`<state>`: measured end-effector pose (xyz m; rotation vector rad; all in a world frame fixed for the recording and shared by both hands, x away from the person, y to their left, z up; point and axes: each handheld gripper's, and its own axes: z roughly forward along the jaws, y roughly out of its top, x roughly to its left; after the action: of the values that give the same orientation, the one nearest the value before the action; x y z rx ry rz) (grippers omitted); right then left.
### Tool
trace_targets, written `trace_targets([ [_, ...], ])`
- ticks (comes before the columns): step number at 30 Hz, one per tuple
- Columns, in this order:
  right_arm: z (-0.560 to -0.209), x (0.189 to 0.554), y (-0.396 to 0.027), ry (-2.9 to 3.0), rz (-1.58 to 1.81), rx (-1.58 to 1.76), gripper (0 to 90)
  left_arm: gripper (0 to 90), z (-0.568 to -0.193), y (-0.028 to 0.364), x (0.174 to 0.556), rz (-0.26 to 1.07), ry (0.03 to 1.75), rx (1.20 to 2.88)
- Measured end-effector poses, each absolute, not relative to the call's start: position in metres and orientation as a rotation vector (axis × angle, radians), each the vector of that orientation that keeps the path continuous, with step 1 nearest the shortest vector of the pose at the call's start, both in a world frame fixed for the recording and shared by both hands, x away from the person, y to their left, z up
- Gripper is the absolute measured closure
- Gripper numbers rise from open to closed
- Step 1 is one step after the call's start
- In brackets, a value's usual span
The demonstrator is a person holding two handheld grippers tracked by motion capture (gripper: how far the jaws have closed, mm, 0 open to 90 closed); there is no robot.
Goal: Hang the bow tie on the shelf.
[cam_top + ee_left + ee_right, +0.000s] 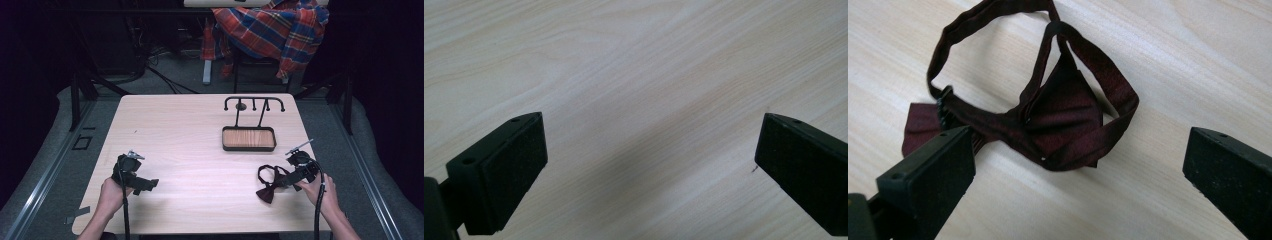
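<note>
grippers sit low near the table's (165,125) front edge, bare wood between them. left gripper (649,150) gapes wide over bare wood, holding nothing. right gripper (1078,165) also gapes wide, empty, a maroon bow tie (1058,115) lying just ahead of its jaws. tray (248,138) with hook rack (254,102) stands behind, well apart.

My bench (190,150): pale wood top, lit bright from above. Grey carpet floor (180,80) around it, black cables (165,75) trailing behind. Red-blue plaid cloth (280,27) draped over dark chair beyond far edge. Black stand legs (82,87) at left. Dark curtains (385,75) both sides. Metal rail (45,175) along floor at left.
</note>
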<state>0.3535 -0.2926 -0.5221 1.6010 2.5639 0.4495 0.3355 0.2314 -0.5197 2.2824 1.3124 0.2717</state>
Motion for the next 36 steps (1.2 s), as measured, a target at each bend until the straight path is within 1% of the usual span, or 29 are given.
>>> trace_targets([
  [10, -0.534, 0.364, -0.286, 2.584, 0.371, 1.627, 1.1, 0.5, -0.522, 0.227, 0.338, 0.263, 1.303, 2.308],
  [14, -0.543, 0.367, -0.283, 2.592, 0.314, 1.617, 1.3, 0.5, -0.522, 0.227, 0.340, 0.258, 1.301, 2.308],
  [15, -0.546, 0.367, -0.283, 2.570, 0.342, 1.635, 1.3, 0.5, -0.522, 0.227, 0.340, 0.259, 1.300, 2.308],
  [16, -0.539, 0.372, -0.287, 2.658, 0.205, 1.554, 1.4, 0.5, -0.522, 0.227, 0.340, 0.259, 1.300, 2.309],
  [17, -0.538, 0.372, -0.287, 2.658, 0.177, 1.543, 1.4, 0.5, -0.522, 0.227, 0.340, 0.256, 1.298, 2.314],
  [19, -0.543, 0.370, -0.287, 2.582, 0.259, 1.594, 1.6, 0.5, -0.522, 0.226, 0.339, 0.259, 1.297, 2.313],
  [22, -0.542, 0.371, -0.290, 2.569, 0.202, 1.569, 2.0, 0.5, -0.522, 0.226, 0.340, 0.260, 1.294, 2.313],
  [24, -0.545, 0.371, -0.292, 2.527, 0.239, 1.595, 2.8, 0.5, -0.522, 0.226, 0.340, 0.259, 1.296, 2.310],
  [29, -0.539, 0.377, -0.298, 2.501, 0.185, 1.591, 5.2, 0.5, -0.522, 0.224, 0.341, 0.261, 1.286, 2.315],
  [31, -0.538, 0.376, -0.299, 2.453, 0.289, 1.643, 5.8, 0.5, -0.522, 0.224, 0.341, 0.261, 1.286, 2.316],
  [33, -0.530, 0.376, -0.301, 2.474, 0.314, 1.659, 7.2, 0.5, -0.523, 0.225, 0.342, 0.256, 1.287, 2.315],
  [36, -0.528, 0.376, -0.297, 2.495, 0.401, 1.683, 10.1, 0.5, -0.523, 0.225, 0.342, 0.256, 1.288, 2.318],
])
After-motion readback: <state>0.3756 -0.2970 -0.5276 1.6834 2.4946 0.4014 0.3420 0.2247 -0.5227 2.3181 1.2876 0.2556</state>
